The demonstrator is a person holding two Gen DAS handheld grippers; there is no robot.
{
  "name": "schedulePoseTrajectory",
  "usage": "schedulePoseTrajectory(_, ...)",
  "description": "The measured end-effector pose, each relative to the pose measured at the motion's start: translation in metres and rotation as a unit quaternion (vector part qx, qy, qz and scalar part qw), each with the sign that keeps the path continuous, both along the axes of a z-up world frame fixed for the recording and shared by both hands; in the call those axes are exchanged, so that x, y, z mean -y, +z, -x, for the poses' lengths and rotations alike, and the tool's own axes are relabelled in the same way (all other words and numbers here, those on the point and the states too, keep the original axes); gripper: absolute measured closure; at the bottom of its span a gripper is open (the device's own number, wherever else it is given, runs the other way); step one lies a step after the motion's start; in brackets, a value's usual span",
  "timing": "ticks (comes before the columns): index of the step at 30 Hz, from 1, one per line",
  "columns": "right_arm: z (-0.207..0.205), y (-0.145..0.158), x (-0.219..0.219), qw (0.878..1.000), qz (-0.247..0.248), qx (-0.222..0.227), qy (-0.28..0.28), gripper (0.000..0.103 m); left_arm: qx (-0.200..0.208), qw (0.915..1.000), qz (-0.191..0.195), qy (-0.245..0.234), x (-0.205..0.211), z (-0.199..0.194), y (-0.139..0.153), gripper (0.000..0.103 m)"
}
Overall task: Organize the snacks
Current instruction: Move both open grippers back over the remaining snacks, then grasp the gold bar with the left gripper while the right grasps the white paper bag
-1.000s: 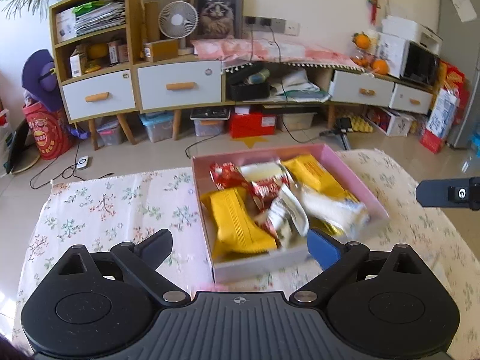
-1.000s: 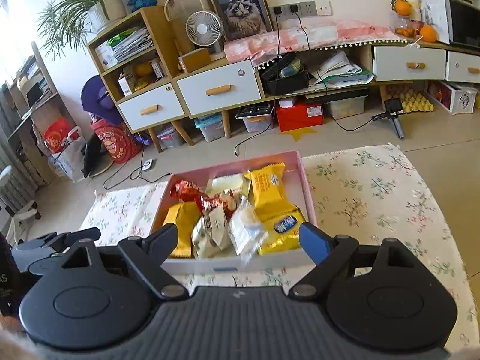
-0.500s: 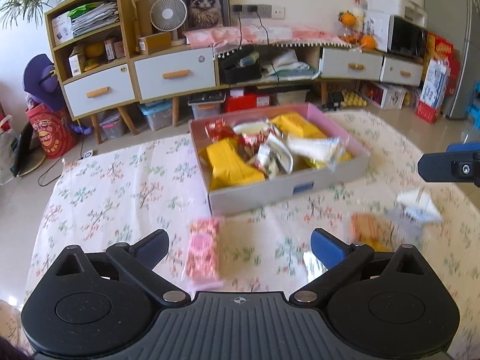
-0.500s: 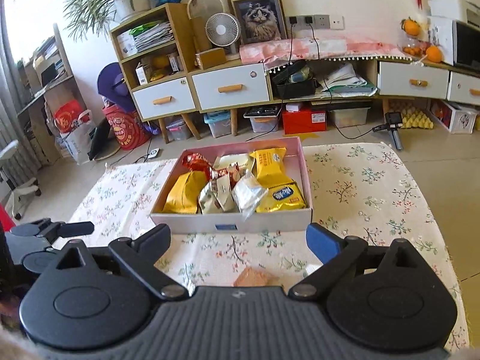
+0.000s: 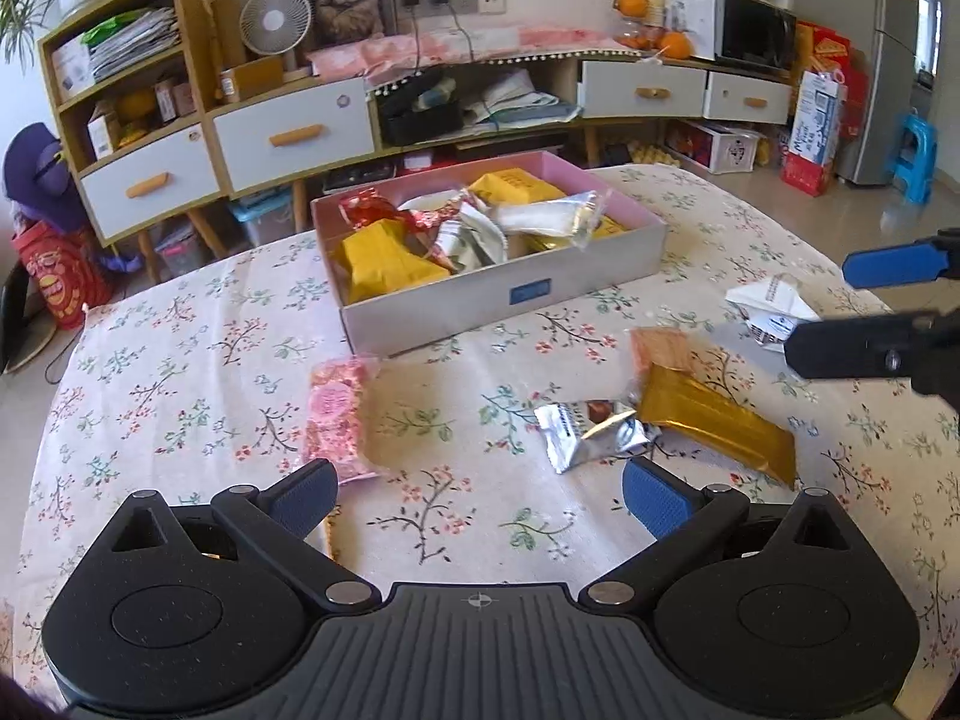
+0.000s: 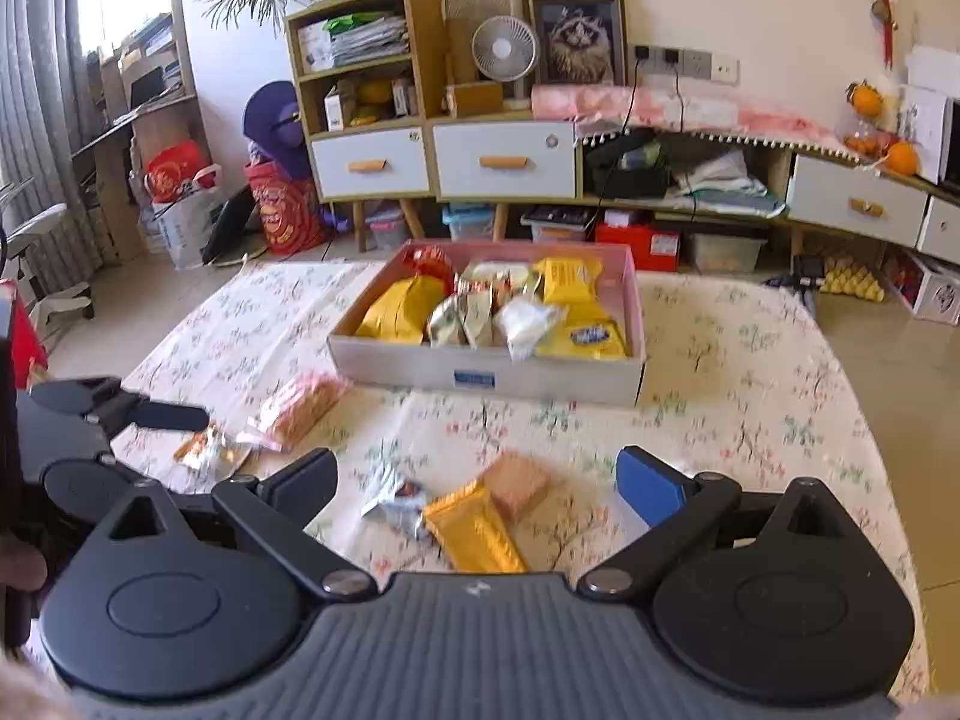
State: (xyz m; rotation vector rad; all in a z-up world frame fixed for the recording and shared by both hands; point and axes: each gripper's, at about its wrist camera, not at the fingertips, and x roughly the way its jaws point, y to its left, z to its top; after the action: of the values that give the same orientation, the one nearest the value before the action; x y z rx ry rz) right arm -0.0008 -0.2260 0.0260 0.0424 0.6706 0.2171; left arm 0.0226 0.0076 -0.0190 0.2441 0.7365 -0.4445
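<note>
A pink-lined box (image 5: 504, 297) (image 6: 480, 369) full of snack packets sits mid-table. Loose on the cloth in the left wrist view lie a pink packet (image 5: 336, 414), a silver packet (image 5: 591, 435), a gold bar packet (image 5: 714, 423), an orange biscuit packet (image 5: 660, 348) and a white packet (image 5: 771, 306). My left gripper (image 5: 477, 495) is open and empty, above the cloth near the pink and silver packets. My right gripper (image 6: 477, 483) is open and empty, above the gold packet (image 6: 474, 534) and the silver packet (image 6: 390, 495).
The table has a floral cloth (image 5: 180, 360). The right gripper's fingers (image 5: 888, 267) reach in at the right edge of the left wrist view. A small orange-gold packet (image 6: 207, 450) lies near the left gripper's finger (image 6: 168, 417). Cabinets (image 6: 504, 159) stand behind the table.
Both grippers have pulled back from the box toward the near side of the table. The loose packets on the cloth have come into view. Both stay open.
</note>
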Motion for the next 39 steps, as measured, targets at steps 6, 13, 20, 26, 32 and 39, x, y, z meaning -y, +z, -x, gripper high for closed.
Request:
schedulePoseTrajectory(6,0.008,-0.013,0.017,1.0,0.014,-0.017,-0.015,0.004,-0.005,0.9996,0.017,-0.022,0.016,0.005,-0.004,0.001)
schedulePoseTrajectory(13,0.002,-0.02,0.048,0.996,0.011,-0.052,-0.065,0.004,-0.016,0.998,0.03,-0.053,0.046,0.003,-0.011,0.001)
schedulePoseTrajectory(20,-0.011,-0.029,0.07,0.994,0.011,-0.068,-0.08,0.004,-0.071,0.9951,0.062,-0.029,0.065,-0.011,-0.024,0.002)
schedulePoseTrajectory(26,-0.029,-0.035,0.08,0.993,0.007,-0.086,-0.079,0.005,-0.101,0.9899,0.098,-0.013,0.092,-0.008,-0.022,0.003)
schedulePoseTrajectory(32,-0.047,-0.04,0.086,0.992,0.004,-0.103,-0.073,0.008,-0.093,0.9934,0.062,0.028,0.125,-0.004,-0.025,0.008)
schedulePoseTrajectory(39,-0.055,-0.047,0.089,0.99,-0.008,-0.121,-0.07,0.014,-0.09,0.993,0.041,0.065,0.139,-0.007,-0.031,0.021)
